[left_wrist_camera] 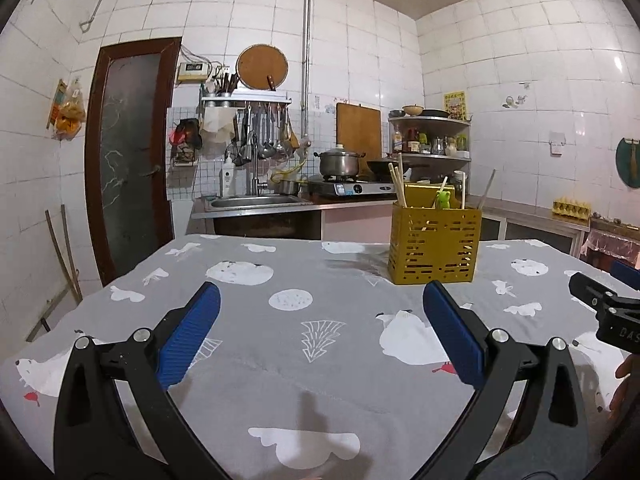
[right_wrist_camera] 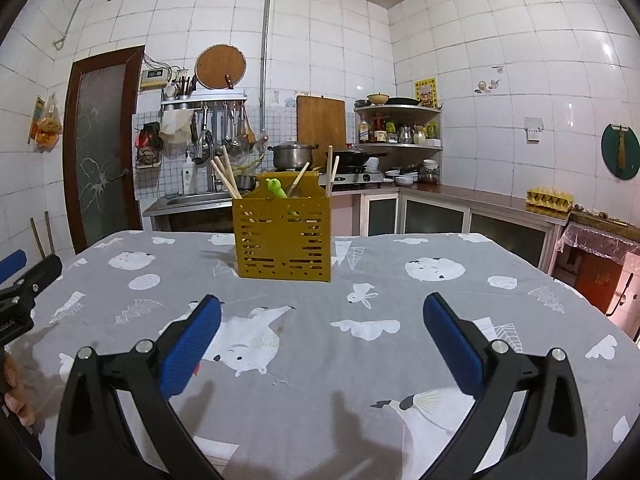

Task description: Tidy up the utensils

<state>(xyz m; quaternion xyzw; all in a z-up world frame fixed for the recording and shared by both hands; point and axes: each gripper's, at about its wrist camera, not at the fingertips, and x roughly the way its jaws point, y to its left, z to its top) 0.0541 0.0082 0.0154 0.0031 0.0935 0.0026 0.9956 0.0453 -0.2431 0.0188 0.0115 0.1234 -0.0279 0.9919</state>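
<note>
Both grippers hovered low over the worktop (right_wrist_camera: 500, 264), covered in a grey cloth printed with white animals, and neither held anything. The left gripper (left_wrist_camera: 322, 312) had its blue-padded fingers (left_wrist_camera: 192, 332) spread wide, with only bare cloth between them; the right gripper (right_wrist_camera: 322, 316) was spread just as wide and just as empty. The task's things were gathered in a yellow perforated utensil holder (right_wrist_camera: 282, 238) that stood upright towards the far side of the worktop, well beyond both sets of fingertips. Wooden chopsticks (right_wrist_camera: 226, 178) leaned out of its top at several angles, their long axes near vertical, beside a green frog-topped utensil (right_wrist_camera: 277, 189). In the right wrist view the holder sat ahead and a little left of centre; in the left wrist view it (left_wrist_camera: 434, 244) lay ahead and to the right, so it stood between the two grippers. The right gripper appeared slightly better lined up with it. No loose utensil showed on the cloth, so any next reach would probably go forward and up to the sticks' upper ends.
</note>
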